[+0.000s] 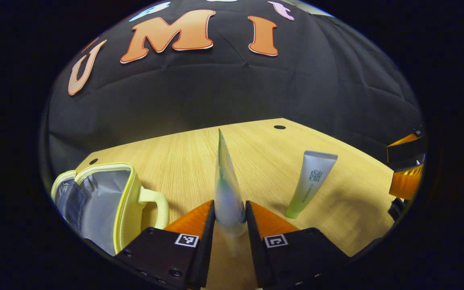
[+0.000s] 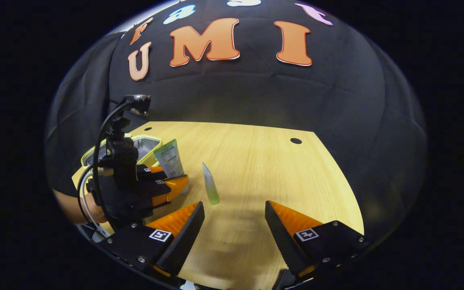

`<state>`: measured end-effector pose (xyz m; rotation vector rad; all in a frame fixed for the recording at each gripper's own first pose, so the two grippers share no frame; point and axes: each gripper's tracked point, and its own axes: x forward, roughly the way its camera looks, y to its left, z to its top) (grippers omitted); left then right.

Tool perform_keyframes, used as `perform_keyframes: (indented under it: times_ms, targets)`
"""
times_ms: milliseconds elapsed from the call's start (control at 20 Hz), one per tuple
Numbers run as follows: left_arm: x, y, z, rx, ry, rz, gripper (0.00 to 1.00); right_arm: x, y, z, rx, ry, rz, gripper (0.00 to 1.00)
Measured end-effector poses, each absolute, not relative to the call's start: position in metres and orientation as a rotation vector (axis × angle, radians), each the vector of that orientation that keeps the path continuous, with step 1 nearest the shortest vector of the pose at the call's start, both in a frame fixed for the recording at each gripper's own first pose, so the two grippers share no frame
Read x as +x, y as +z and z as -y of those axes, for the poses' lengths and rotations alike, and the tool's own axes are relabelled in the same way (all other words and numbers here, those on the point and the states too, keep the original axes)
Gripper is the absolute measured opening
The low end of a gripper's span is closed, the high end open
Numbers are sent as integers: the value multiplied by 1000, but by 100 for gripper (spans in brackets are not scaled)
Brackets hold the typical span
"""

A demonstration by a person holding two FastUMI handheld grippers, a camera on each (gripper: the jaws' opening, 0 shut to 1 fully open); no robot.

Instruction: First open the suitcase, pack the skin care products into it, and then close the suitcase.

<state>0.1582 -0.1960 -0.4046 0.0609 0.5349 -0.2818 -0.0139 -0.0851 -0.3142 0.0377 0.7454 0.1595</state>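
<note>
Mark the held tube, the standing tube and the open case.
held tube (image 1: 227,189): left gripper view, lower body between the fingers.
standing tube (image 1: 310,183): left gripper view, mid body.
open case (image 1: 125,209): left gripper view, yellow rim beside the handle.

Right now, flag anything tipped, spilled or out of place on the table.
Nothing stands out. The case lies open, one tube stands on its cap, the left tool grips the other tube, and the table shows no spill.

- Left gripper view: low, close over the table (image 1: 256,149), facing the far wall.
- Right gripper view: higher, farther right; both share the table (image 2: 256,161) and standing tube (image 2: 210,185) (image 1: 310,183).
</note>
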Motion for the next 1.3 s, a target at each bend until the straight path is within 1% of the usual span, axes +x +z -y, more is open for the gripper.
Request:
perform_keyframes:
  times_ms: [50,150,250,450,600,750,800,850,950,1000,1050,1100,1200,1300]
  targets:
    - [158,-403,196,47,-280,-542,44,-15,-317,86,36,158,-755,96]
    - [159,-395,192,32,-271,-544,38,-13,-322,85,43,168,-769,96]
    - [159,-381,189,25,-257,-532,38,-9,-325,80,39,187,-772,96]
    - [154,-333,178,-2,-233,-486,38,9,-336,69,49,217,-764,96]
    - [147,-302,163,2,-207,-466,37,18,-348,54,38,270,-764,96]
    - [134,-284,148,-12,-181,-473,38,29,-360,38,49,319,-780,96]
    - [129,-278,140,-19,-162,-477,37,31,-364,33,53,337,-781,95]
    - [123,-273,132,-20,-143,-480,39,36,-368,29,47,349,-782,95]
    - [116,-264,116,-11,-101,-487,37,39,-375,17,50,397,-789,91]
    - [112,-259,107,-3,-76,-489,37,41,-376,12,48,415,-783,86]
    - [108,-253,100,3,-60,-486,37,44,-382,12,26,424,-784,83]
    - [104,-248,90,11,-32,-487,37,45,-390,10,13,439,-793,75]
    - [98,-243,76,22,4,-495,37,47,-403,4,9,463,-823,63]
    - [91,-239,60,35,47,-508,39,52,-404,-1,22,495,-804,48]
